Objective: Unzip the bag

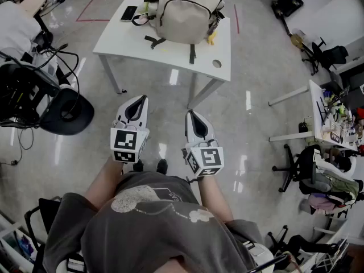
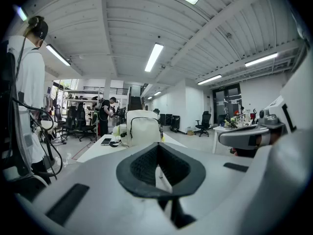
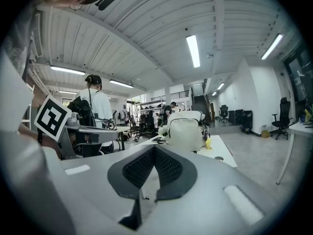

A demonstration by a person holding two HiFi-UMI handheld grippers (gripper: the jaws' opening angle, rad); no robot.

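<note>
Well beyond left hand-held gripper (image 1: 139,99): bag (image 1: 187,10)

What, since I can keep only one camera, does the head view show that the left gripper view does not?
Only the head view: the wearer's grey shirt and shoes, and the round hole in the white table.
Only the left gripper view: the ceiling lights, a person standing at the back, and the left claw up close, shut and empty.
Both: the cream backpack on that table, with a phone beside it.
</note>
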